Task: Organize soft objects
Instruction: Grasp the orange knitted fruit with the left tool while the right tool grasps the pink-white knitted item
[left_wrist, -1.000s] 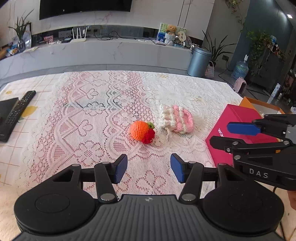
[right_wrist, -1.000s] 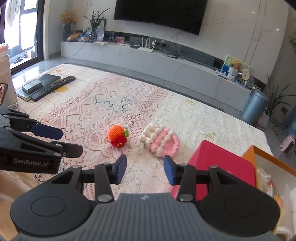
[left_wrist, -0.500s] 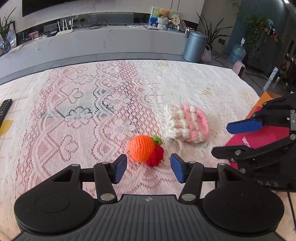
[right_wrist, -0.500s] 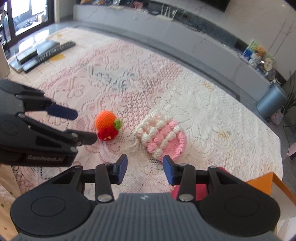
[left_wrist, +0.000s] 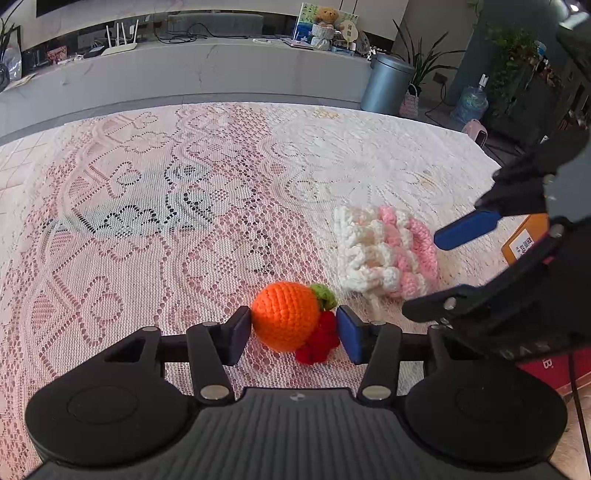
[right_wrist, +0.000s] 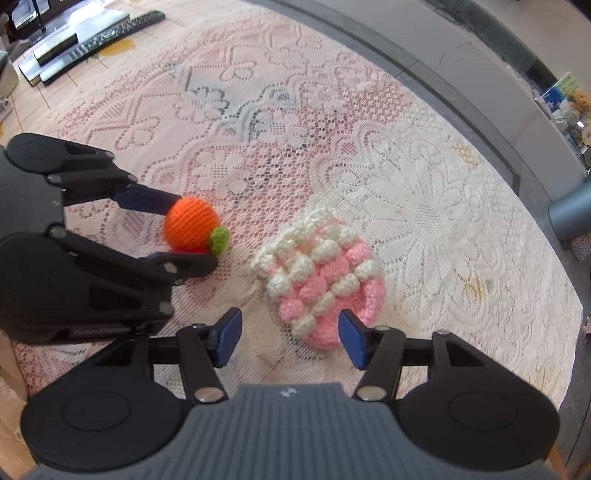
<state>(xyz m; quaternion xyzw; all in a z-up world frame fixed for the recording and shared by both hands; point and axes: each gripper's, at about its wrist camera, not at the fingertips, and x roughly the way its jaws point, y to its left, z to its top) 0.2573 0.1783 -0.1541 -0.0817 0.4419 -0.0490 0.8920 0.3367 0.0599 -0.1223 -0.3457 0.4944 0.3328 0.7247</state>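
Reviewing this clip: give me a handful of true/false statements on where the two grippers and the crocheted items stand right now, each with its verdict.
1. The left gripper has its fingers on either side of the orange crochet fruit. True.
2. The right gripper is shut on the pink and white crochet pouch. False: its jaws are open, with the pouch's near end between the fingertips.
3. The pouch lies on the lace tablecloth. True.
4. The fruit and the pouch are stacked one on the other. False: they lie side by side with a gap of cloth between them.
5. A remote control lies at the far left of the right wrist view. True.
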